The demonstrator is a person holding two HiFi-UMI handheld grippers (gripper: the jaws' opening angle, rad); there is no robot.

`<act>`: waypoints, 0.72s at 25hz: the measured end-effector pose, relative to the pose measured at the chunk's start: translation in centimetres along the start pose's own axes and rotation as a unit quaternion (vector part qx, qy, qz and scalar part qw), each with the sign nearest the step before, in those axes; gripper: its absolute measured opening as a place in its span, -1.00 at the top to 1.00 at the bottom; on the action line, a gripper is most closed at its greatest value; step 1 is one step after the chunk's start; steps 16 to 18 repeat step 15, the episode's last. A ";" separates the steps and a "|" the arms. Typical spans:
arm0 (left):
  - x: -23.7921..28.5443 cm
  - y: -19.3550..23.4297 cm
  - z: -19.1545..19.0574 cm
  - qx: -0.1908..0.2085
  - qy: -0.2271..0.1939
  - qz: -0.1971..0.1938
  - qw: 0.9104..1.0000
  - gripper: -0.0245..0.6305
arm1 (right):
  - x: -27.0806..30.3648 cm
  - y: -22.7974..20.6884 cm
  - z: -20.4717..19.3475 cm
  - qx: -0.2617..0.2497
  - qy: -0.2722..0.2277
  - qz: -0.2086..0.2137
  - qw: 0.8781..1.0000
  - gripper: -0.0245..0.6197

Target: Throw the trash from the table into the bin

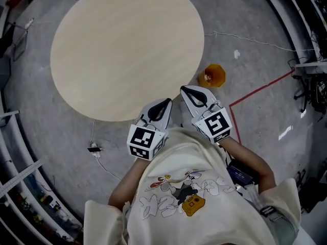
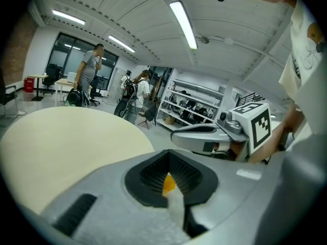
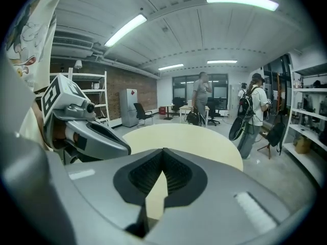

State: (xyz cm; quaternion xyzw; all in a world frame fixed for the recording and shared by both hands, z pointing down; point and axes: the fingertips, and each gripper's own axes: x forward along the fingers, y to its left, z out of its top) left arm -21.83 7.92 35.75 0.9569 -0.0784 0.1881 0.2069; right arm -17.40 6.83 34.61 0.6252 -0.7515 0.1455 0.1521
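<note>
Short of the round pale wooden bench (image 1: pixel 127 50), left gripper (image 1: pixel 166 104) and right gripper (image 1: pixel 185 91) are held idle, jaws closed on nothing, no trash being visible.

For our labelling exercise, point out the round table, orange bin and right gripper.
round table (image 1: pixel 122 50): head view, bare top.
orange bin (image 1: pixel 219 74): head view, side wall.
right gripper (image 1: pixel 184 90): head view, closed jaw tips.

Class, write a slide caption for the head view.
Both shut, the left gripper and right gripper hover at a round table's edge; orange bin on the floor.
</note>
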 end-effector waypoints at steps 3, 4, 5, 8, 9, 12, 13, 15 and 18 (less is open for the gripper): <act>0.1 -0.6 -0.4 -0.014 0.001 0.000 1.000 0.91 | -0.7 -0.4 -0.6 0.006 0.003 -0.003 1.000 0.90; -0.1 -1.0 -0.5 -0.020 -0.001 0.001 1.000 0.92 | -1.0 -0.4 -0.7 0.007 0.002 -0.001 1.000 0.90; -0.4 -1.2 -0.7 -0.023 -0.003 0.005 1.000 0.91 | -1.3 0.0 -0.7 0.008 0.000 0.005 1.000 0.90; -1.7 -0.8 -0.8 -0.021 -0.008 0.026 0.999 0.91 | -1.3 1.7 -1.0 0.005 0.000 0.030 1.000 0.90; -1.9 -0.5 -0.6 -0.021 -0.010 0.037 0.999 0.91 | -1.4 1.9 -1.3 0.007 0.005 0.039 0.999 0.90; -1.1 -1.6 1.0 -0.037 -0.019 0.064 0.997 0.91 | -2.8 0.7 -1.6 0.017 0.017 0.062 0.998 0.90; -0.6 -2.3 1.8 -0.040 -0.024 0.069 0.997 0.91 | -3.5 0.1 -1.3 0.017 0.016 0.068 0.997 0.90; 0.4 -4.0 3.5 -0.043 -0.033 0.077 0.996 0.91 | -4.7 -1.0 -0.3 0.010 0.010 0.079 0.997 0.90; 0.4 -4.0 3.5 -0.043 -0.033 0.077 0.996 0.91 | -4.7 -1.0 -0.3 0.010 0.010 0.079 0.997 0.90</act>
